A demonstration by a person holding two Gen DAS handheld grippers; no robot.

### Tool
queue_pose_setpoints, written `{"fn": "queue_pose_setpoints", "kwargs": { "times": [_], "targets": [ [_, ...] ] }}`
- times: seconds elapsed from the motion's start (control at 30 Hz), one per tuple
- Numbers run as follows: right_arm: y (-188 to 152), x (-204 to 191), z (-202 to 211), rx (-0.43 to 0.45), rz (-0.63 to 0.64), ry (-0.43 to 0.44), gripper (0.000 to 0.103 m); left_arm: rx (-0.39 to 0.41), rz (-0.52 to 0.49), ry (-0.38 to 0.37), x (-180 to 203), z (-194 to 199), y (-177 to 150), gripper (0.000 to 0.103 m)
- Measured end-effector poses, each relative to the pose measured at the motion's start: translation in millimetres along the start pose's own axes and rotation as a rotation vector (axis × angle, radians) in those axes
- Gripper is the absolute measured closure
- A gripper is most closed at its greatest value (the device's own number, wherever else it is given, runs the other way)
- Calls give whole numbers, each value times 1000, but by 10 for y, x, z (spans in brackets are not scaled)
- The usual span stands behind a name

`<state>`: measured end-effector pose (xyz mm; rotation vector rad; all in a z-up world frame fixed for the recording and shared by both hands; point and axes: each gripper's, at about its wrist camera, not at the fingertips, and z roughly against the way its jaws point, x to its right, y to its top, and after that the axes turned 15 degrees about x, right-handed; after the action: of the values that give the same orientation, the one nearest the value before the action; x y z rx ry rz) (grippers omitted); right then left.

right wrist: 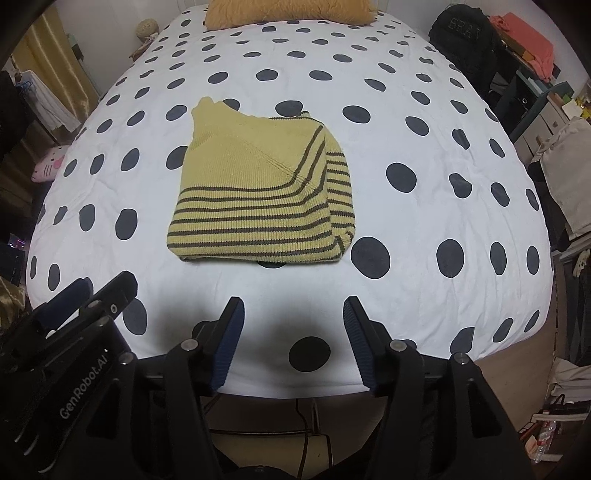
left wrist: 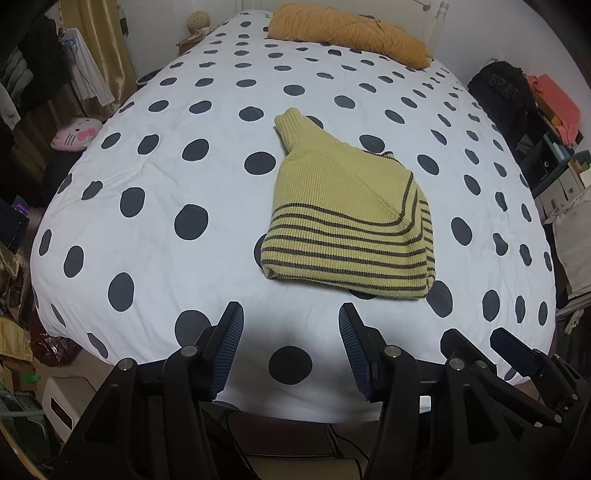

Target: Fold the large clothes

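A yellow knit sweater with dark stripes (left wrist: 343, 221) lies folded into a compact bundle on the polka-dot bed (left wrist: 147, 206); one sleeve cuff sticks out toward the far side. It also shows in the right wrist view (right wrist: 258, 195). My left gripper (left wrist: 291, 314) is open and empty, held over the bed's near edge, short of the sweater. My right gripper (right wrist: 293, 312) is open and empty, also at the near edge, just right of the left one. Each gripper shows in the other's view, the right gripper (left wrist: 476, 339) and the left gripper (right wrist: 103, 288).
An orange-yellow blanket (left wrist: 351, 33) lies at the head of the bed. A pink cat plush (left wrist: 75, 133) sits off the left side. A black bag (left wrist: 498, 92) and cluttered shelves (left wrist: 554, 147) stand on the right. Clothes hang at the left.
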<state>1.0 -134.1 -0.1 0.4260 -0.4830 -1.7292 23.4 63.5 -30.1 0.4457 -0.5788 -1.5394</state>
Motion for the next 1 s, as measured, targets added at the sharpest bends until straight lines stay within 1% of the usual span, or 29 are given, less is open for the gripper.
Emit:
{"fn": "queue_pose_setpoints", "kwargs": {
  "times": [0.13, 0.53, 0.67, 1.0],
  "targets": [
    [7, 16, 5, -4, -8, -6, 45, -4, 0, 1, 5, 2, -2, 47],
    [8, -33, 46, 2, 9, -23, 42, 5, 2, 20, -38, 53, 7, 46],
    [34, -49, 69, 0, 20, -26, 41, 11, 13, 24, -63, 93, 31, 44],
    [69, -65, 157, 21, 27, -39, 40, 25, -3, 30, -47, 177, 65, 43]
  ]
}}
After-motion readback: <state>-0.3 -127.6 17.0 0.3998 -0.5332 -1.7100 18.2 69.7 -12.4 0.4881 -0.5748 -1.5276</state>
